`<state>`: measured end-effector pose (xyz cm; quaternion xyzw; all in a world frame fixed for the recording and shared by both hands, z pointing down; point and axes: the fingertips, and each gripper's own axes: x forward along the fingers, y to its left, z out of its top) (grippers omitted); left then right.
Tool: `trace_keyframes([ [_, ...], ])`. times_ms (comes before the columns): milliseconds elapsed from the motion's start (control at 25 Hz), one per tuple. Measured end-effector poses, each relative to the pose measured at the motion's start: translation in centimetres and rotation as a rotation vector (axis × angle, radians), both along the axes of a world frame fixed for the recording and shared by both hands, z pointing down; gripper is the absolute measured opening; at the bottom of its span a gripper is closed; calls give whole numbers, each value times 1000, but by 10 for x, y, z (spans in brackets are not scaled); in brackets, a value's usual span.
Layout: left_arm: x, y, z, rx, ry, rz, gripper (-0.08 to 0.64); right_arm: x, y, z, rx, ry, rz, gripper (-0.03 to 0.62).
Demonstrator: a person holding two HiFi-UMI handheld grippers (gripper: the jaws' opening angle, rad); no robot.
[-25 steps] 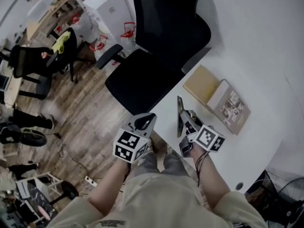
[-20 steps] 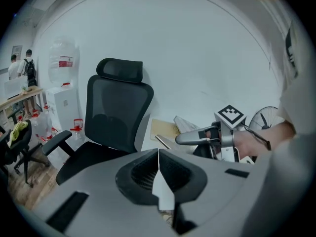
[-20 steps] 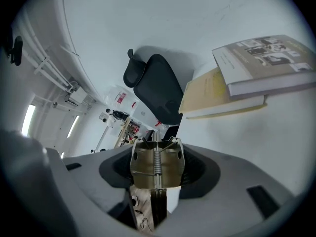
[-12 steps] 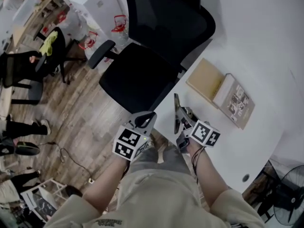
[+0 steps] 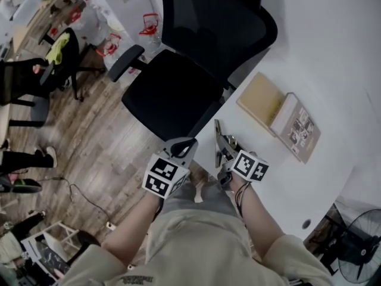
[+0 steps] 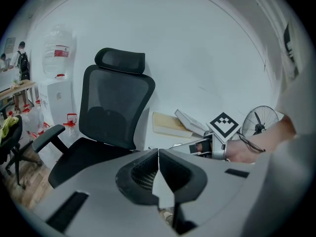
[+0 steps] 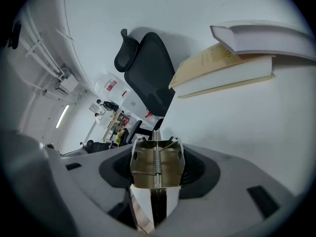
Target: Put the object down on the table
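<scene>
My right gripper (image 5: 224,152) is shut on a thin dark clipboard (image 5: 216,137) that stands on edge by the near left edge of the white table (image 5: 333,58). Whether it touches the tabletop I cannot tell. In the right gripper view its brass spring clip (image 7: 156,164) sits clamped between the jaws. The left gripper view shows the right gripper (image 6: 205,146) from the side, still holding the board. My left gripper (image 5: 180,148) hangs off the table above my lap, jaws shut with nothing between them, as the left gripper (image 6: 158,157) also appears in its own view.
Two books lie on the table beyond the clipboard: a tan one (image 5: 261,99) and a printed one (image 5: 297,128) overlapping it. A black office chair (image 5: 184,82) stands against the table's left edge. A fan (image 5: 357,243) stands on the floor at the lower right.
The right gripper and clipboard have edged slightly left and forward along the table's edge. The view has shifted a little. The left gripper has barely moved.
</scene>
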<state>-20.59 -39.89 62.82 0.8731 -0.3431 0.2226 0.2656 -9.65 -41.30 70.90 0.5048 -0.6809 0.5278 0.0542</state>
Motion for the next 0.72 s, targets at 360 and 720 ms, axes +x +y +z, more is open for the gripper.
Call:
trace_keyframes([
  [360,-7,4,10,-30,9,-25,23,-3,-2,16,14,102,-90,229],
  [720,-5,9,-5,-44,43,-50,23,2,4,16,7,335,-257,290],
])
